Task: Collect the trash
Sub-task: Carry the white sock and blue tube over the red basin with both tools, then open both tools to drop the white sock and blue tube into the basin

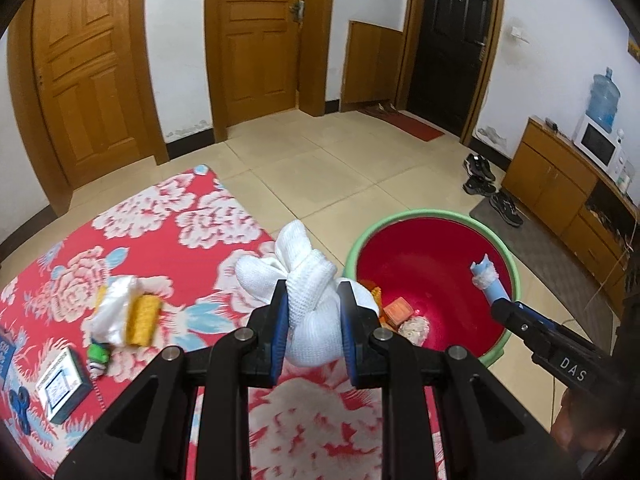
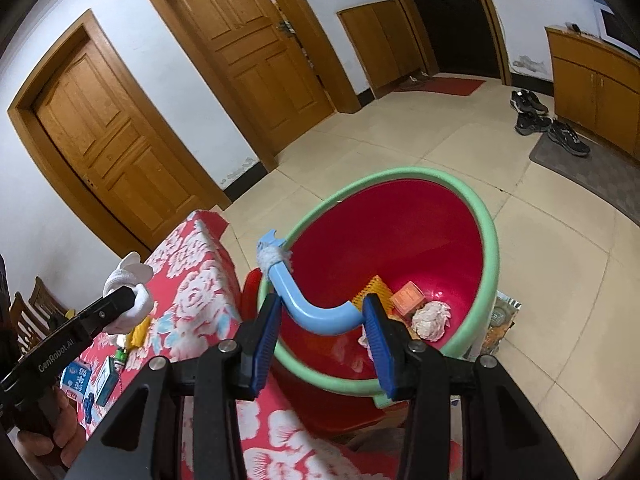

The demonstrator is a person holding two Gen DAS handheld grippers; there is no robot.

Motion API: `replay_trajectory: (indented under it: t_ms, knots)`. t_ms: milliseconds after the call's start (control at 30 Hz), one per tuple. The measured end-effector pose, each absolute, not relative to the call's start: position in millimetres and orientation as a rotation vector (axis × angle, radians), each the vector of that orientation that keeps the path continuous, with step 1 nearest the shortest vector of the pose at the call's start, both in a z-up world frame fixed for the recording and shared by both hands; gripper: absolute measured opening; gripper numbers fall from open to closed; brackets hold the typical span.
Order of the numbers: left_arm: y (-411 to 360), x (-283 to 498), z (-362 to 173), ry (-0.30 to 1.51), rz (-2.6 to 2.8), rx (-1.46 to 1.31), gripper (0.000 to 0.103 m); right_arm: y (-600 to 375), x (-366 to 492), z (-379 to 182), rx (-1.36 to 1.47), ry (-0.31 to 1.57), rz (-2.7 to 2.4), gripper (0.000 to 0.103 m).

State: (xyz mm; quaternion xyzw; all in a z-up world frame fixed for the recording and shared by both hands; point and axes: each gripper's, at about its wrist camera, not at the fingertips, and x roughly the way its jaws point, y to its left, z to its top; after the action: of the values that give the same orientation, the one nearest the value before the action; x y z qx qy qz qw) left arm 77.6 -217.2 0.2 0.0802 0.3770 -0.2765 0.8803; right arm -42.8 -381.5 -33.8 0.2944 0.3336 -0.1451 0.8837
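Over the red basin (image 2: 486,216), the right gripper (image 2: 324,320) has its jaws closed on a bent blue handle (image 2: 304,312), its long end pointing up beyond the rim. The left gripper (image 1: 314,322), jaws clamped on a knotted white cloth (image 1: 308,280), hangs just beside the basin above the floral-covered counter (image 1: 168,208), so the right is nearer to dropping.

Basin (image 1: 430,216) on floor right of table (image 1: 168,216); box (image 1: 398,309), crumpled wad (image 1: 414,330) inside basin.
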Motion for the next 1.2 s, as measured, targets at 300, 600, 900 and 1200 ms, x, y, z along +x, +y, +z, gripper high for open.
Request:
replay_trajectory:
  t_ms: [300,600,900,1200]
  knots:
    - [-257,82,-18,0.81,-0.634,0.215,0.023,-403,-40,-54,0.651,0.723,-0.338,0.045]
    - [-287,85,-38,0.845,-0.673,0.244,0.023,-423,-36,-71,0.687,0.752,-0.367,0.045]
    - [-307,92,-55,0.869,-0.694,0.265,0.024,-434,-33,-85,0.709,0.768,-0.38,0.046]
    - [-318,94,-60,0.885,-0.698,0.273,0.031,-432,-28,-86,0.699,0.765,-0.375,0.051]
